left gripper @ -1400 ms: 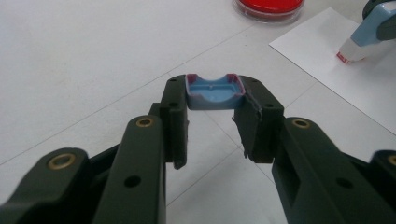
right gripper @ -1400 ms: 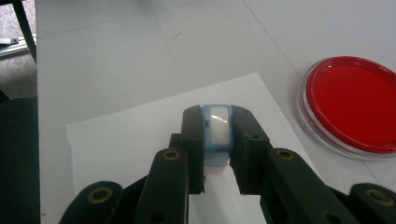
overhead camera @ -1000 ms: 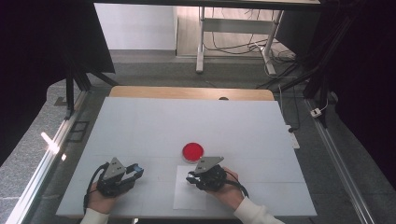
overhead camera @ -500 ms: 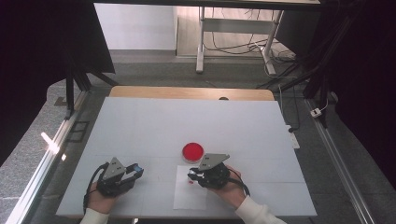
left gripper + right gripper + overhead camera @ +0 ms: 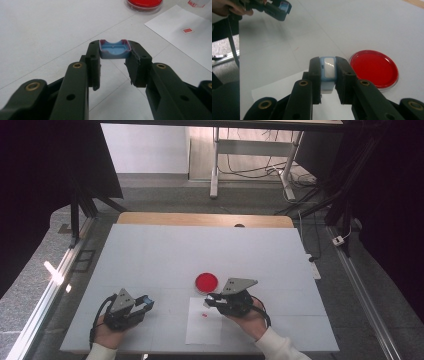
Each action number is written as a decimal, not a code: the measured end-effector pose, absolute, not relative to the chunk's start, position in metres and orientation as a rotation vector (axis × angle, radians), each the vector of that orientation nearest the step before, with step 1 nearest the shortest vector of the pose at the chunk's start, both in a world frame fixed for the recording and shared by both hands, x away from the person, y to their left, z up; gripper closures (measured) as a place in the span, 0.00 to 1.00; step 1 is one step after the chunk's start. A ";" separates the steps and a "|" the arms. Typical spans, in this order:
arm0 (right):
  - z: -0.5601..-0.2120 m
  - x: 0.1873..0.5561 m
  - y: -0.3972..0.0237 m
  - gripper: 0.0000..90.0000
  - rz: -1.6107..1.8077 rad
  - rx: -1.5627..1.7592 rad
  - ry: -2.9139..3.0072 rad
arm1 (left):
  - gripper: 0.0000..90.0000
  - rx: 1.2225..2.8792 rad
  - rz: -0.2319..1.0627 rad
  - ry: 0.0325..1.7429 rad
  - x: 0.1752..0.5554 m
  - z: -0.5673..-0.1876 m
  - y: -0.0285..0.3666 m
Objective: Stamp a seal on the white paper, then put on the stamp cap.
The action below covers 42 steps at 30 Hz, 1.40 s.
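Observation:
My left gripper [image 5: 146, 302] lies low over the table at the front left, shut on a small blue cap-like piece [image 5: 113, 51] with reddish edges, pinched between its tips. The right gripper [image 5: 210, 301] hovers over the top of a white paper sheet [image 5: 204, 327], shut on a small blue and white object [image 5: 329, 67]. A round red dish [image 5: 206, 281] sits just beyond the right gripper; in the right gripper view the dish [image 5: 374, 68] lies right of the jaws. A tiny red square [image 5: 187, 30] marks the paper [image 5: 185, 40].
The white table top [image 5: 150, 255] has open room at the back and left. Its wooden far edge [image 5: 200, 219] borders the floor, where a desk frame and cables stand. A metal rail [image 5: 45, 295] runs along the left side.
The right gripper has drifted a little to the right and upward with its object still held. The left gripper has stayed put.

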State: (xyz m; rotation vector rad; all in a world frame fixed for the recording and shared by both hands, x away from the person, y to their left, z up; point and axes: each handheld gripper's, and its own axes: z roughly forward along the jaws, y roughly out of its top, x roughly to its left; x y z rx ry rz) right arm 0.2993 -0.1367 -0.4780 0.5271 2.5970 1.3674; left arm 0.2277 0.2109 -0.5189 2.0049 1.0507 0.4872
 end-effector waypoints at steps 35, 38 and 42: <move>-0.456 0.309 -0.164 0.85 1.511 0.660 2.412 | 0.72 2.008 0.498 1.054 0.228 -0.519 0.210; -0.456 0.309 -0.163 0.85 1.509 0.657 2.410 | 0.72 2.007 0.498 1.052 0.228 -0.519 0.209; -0.455 0.309 -0.163 0.85 1.507 0.653 2.405 | 0.72 2.009 0.497 1.049 0.229 -0.519 0.209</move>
